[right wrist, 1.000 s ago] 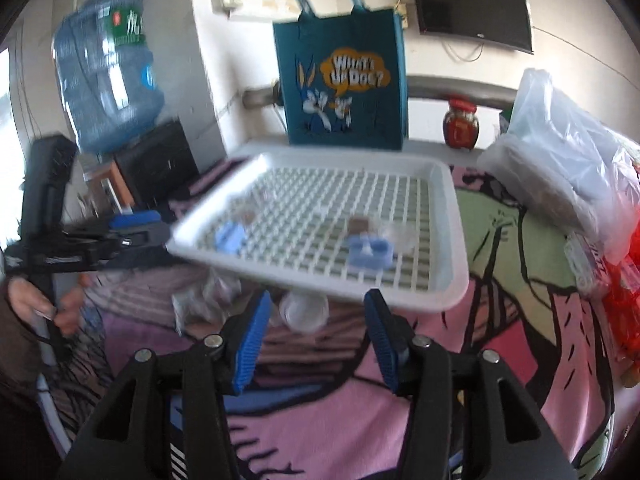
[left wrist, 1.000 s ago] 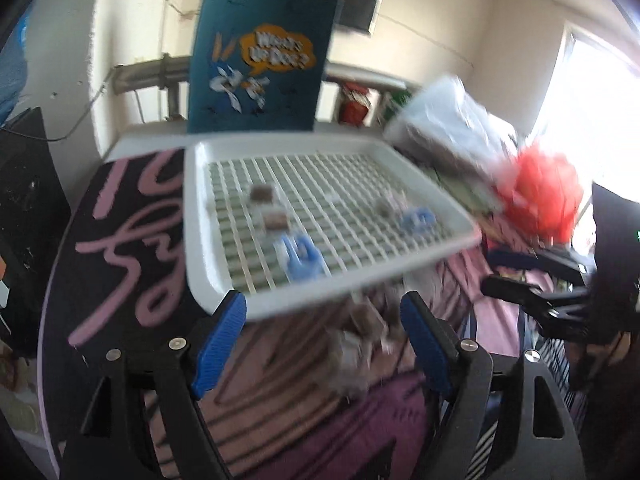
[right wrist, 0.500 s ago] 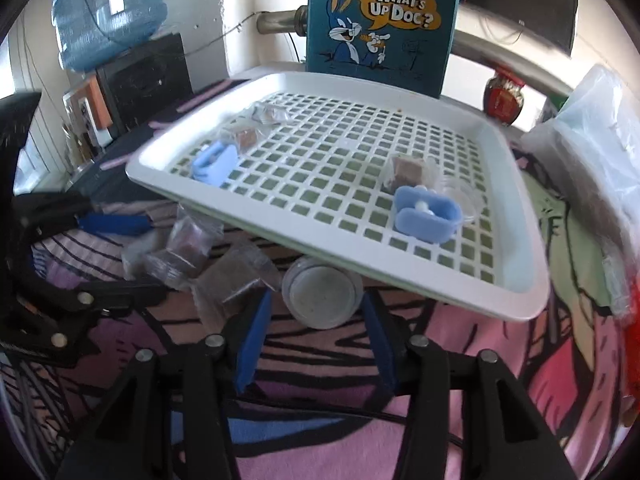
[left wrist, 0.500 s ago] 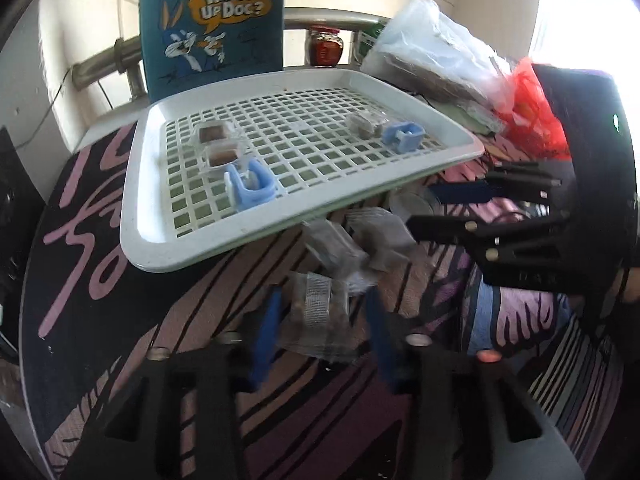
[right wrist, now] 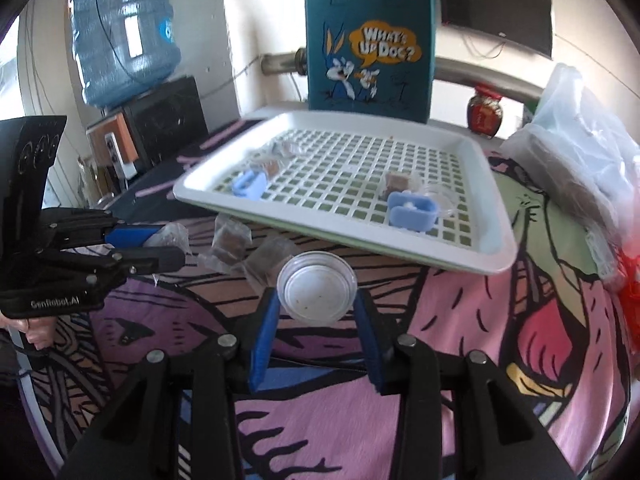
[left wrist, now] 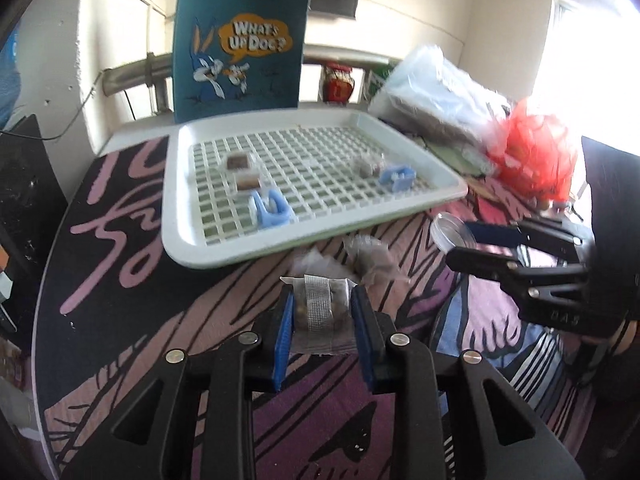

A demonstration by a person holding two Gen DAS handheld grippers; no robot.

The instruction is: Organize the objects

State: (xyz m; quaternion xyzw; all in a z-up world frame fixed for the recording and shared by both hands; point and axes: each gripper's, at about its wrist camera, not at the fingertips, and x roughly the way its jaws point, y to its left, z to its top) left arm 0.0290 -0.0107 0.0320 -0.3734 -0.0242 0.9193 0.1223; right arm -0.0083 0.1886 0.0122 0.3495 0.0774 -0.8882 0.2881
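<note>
Left gripper (left wrist: 322, 320) clenched on a limp, light clear packet (left wrist: 318, 312); right gripper (right wrist: 316, 316) pinches a flimsy plastic cup (right wrist: 317, 286) by its rim.

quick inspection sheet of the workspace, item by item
surface: table under a printed cloth, pink, purple and black
job's things: white grid tray holding two blue clips and small clear boxes; loose clear packets on the cloth in front of it
clutter: plastic bags and a red net beside the tray
grippers: left tongs shut on a banded packet; right tongs shut on a round clear dish
cables: a thin wire along the wall
surroundings: cartoon tote bag, water jug, wall screen, red jar
</note>
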